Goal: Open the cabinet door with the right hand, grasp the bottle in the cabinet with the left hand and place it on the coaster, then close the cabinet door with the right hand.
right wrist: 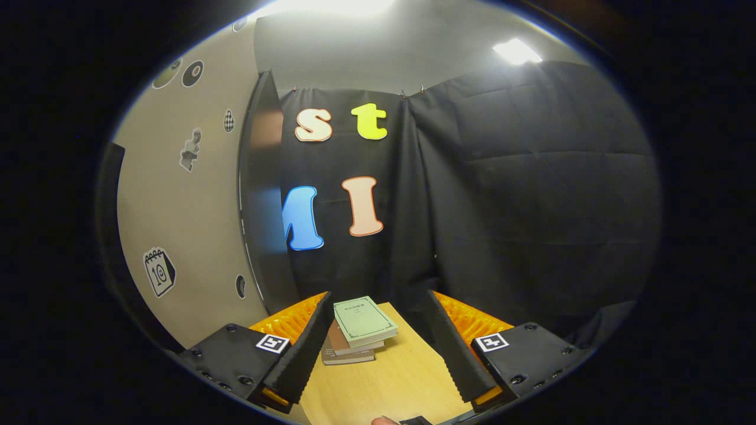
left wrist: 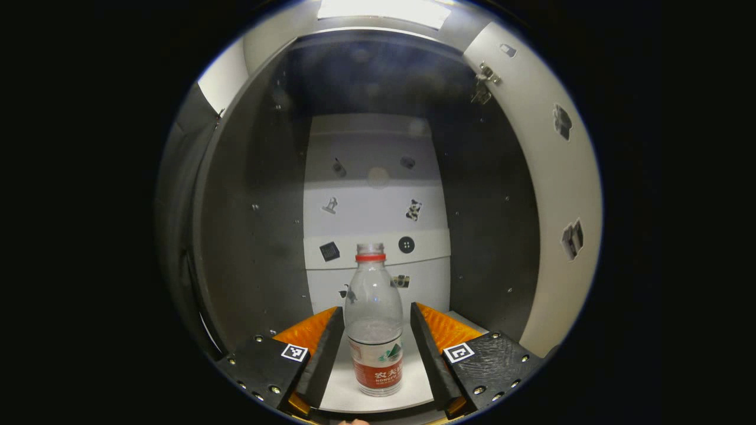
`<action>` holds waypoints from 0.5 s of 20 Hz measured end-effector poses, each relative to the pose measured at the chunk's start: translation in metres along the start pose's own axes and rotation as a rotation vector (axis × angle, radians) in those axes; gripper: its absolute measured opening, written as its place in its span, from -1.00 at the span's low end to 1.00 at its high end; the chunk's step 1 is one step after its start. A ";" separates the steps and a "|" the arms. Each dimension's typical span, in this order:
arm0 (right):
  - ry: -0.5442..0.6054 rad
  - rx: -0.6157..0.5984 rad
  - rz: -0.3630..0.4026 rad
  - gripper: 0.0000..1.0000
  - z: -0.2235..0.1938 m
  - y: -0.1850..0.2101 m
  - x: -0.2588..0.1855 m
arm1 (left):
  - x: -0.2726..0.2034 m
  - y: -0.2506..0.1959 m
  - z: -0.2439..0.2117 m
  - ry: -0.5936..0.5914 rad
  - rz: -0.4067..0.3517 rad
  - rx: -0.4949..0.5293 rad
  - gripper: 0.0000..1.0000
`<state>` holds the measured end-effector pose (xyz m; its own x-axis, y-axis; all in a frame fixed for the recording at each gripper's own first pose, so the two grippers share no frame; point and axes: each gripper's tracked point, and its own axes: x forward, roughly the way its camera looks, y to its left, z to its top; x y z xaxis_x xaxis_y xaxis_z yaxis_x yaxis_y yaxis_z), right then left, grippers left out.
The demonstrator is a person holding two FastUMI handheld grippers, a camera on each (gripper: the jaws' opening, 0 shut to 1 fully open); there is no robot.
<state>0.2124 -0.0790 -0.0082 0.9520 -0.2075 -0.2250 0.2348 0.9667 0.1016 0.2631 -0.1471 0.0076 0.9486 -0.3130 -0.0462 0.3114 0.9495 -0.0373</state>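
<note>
Inside the open cabinet (left wrist: 254, 195), the bottle (left wrist: 374, 321) stands upright on the pale shelf floor (left wrist: 342, 383), between the spread fingers of the left hand-held gripper (left wrist: 376, 339), which flank it without touching. Its door (left wrist: 555, 195) is swung out to the right. Over the wooden surface (right wrist: 390, 378), the right hand-held gripper (right wrist: 378, 348) is likewise spread, holding nothing, near a small stack of books (right wrist: 360, 327).

The bottle (left wrist: 374, 330) carries a red label whose print is too small to make out. A calendar sticker (right wrist: 159, 271) on the cabinet door (right wrist: 183, 236) shows the number 10.
</note>
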 end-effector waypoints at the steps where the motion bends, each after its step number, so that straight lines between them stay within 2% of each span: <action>1: 0.003 0.006 -0.004 0.96 0.000 0.000 0.001 | 0.006 0.001 -0.006 0.010 -0.001 -0.002 0.31; 6: 0.001 0.027 -0.014 0.96 -0.001 -0.002 0.003 | 0.012 0.005 -0.014 0.026 0.008 0.000 0.31; 10: -0.004 0.027 -0.012 0.96 -0.001 -0.007 0.001 | 0.002 0.005 0.004 -0.028 0.009 -0.010 0.30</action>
<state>0.2119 -0.0865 -0.0098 0.9498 -0.2195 -0.2230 0.2512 0.9598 0.1254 0.2665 -0.1425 0.0117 0.9525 -0.3038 -0.0188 0.3027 0.9519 -0.0473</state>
